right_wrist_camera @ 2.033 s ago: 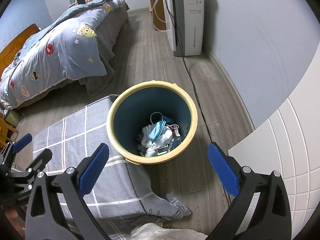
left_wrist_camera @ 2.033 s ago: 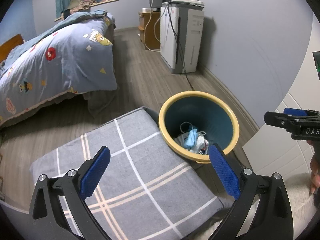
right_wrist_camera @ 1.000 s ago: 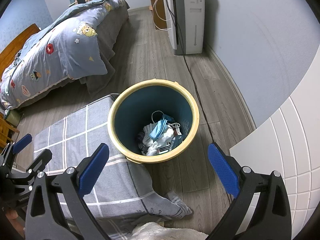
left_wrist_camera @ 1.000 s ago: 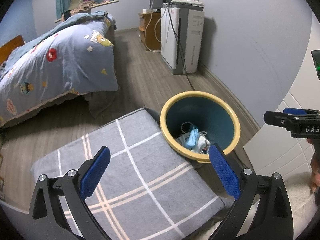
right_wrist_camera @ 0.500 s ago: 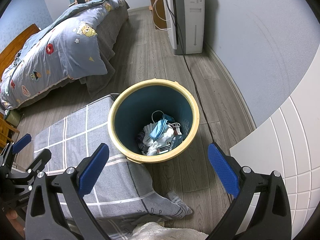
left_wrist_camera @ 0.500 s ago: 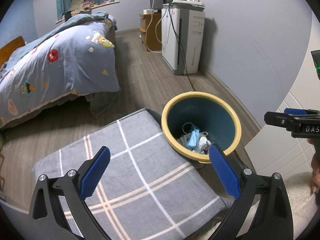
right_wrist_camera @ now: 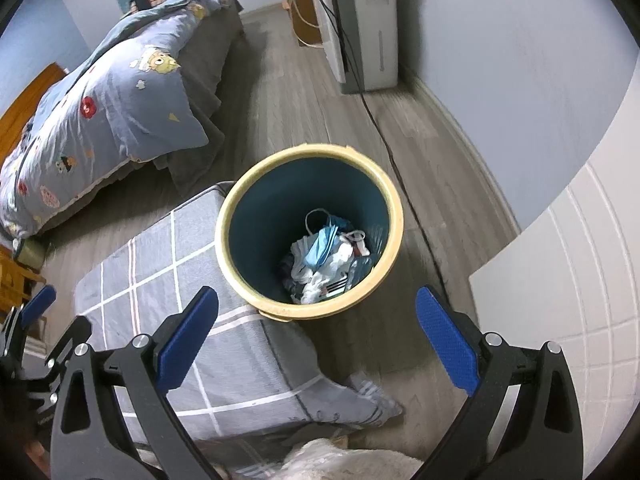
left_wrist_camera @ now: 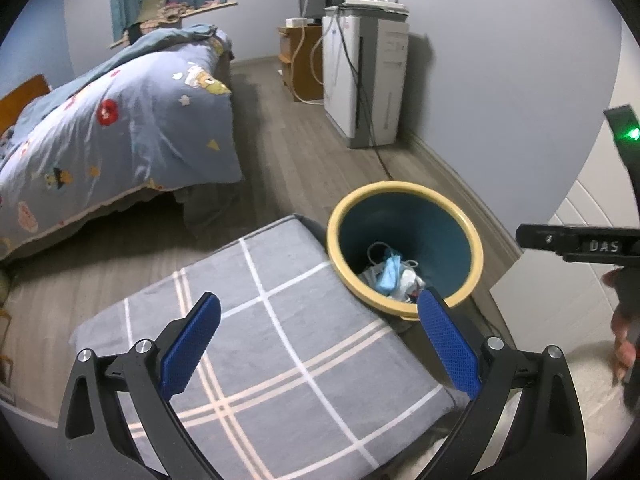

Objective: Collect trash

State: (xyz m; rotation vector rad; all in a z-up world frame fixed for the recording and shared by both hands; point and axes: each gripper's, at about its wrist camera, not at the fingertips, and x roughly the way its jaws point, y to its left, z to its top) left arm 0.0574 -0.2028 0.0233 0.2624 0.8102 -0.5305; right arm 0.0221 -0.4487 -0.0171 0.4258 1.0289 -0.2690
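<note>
A teal trash bin with a yellow rim [left_wrist_camera: 476, 248] [right_wrist_camera: 390, 204] stands on the wood floor beside a grey plaid cushion [left_wrist_camera: 280, 352] [right_wrist_camera: 168, 280]. Trash [left_wrist_camera: 390, 276] [right_wrist_camera: 324, 260], a blue face mask and white crumpled paper, lies at its bottom. My left gripper [left_wrist_camera: 320, 340] is open and empty above the cushion, left of the bin. My right gripper [right_wrist_camera: 316, 332] is open and empty above the bin's near rim. The right gripper also shows at the right edge of the left wrist view [left_wrist_camera: 576, 244].
A bed with a blue cartoon quilt [left_wrist_camera: 112, 136] [right_wrist_camera: 108, 100] stands at the left. A white air purifier [left_wrist_camera: 368, 76] [right_wrist_camera: 360, 20] with a black cable stands by the far wall. A white cabinet [right_wrist_camera: 560, 280] is at the right. A white fluffy rug [right_wrist_camera: 352, 460] lies near me.
Both grippers stay open and empty. The views drift only slightly; the bin and cushion shift a little in both.
</note>
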